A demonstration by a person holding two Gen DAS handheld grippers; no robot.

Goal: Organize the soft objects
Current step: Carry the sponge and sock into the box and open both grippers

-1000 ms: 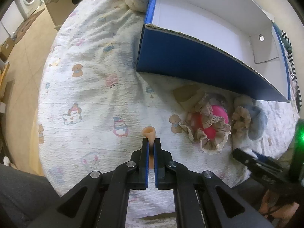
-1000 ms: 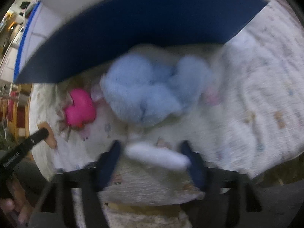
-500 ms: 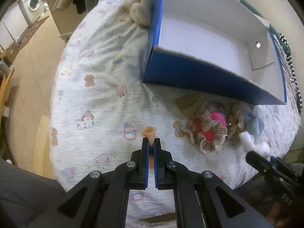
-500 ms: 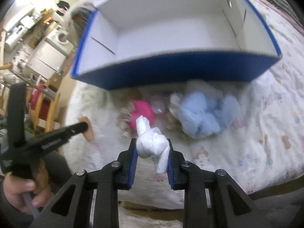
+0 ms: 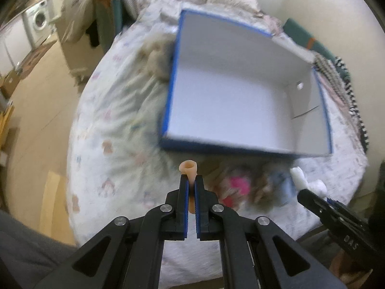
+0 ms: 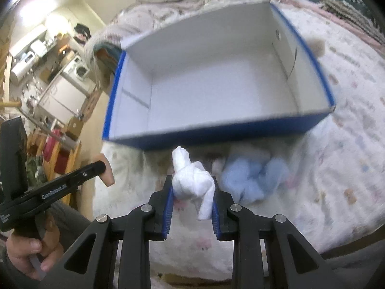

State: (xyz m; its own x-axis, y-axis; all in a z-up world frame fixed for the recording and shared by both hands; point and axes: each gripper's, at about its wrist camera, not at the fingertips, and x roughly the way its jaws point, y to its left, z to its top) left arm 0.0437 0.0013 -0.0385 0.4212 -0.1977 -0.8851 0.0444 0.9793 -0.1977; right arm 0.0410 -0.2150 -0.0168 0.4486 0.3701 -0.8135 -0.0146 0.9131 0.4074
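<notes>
Both grippers raised since 0.5 s ago; box interior now in fuller view. White knotted cloth [image 6: 192, 183] clamped in right gripper [image 6: 192, 201], held above bedspread [image 6: 336, 168] just before blue box [image 6: 216, 132]. Left gripper [image 5: 191, 192] pinched narrow on peach tube [image 5: 188, 168]. Blue plush [image 6: 252, 178] and pink toy [image 5: 237, 185] lie near box front.

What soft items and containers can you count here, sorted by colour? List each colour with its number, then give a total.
White knotted cloth: 1
Peach tube piece: 1
Light blue plush: 1
Pink frilled toy: 1
Beige fluffy toy: 1
Blue box: 1
Total: 6
</notes>
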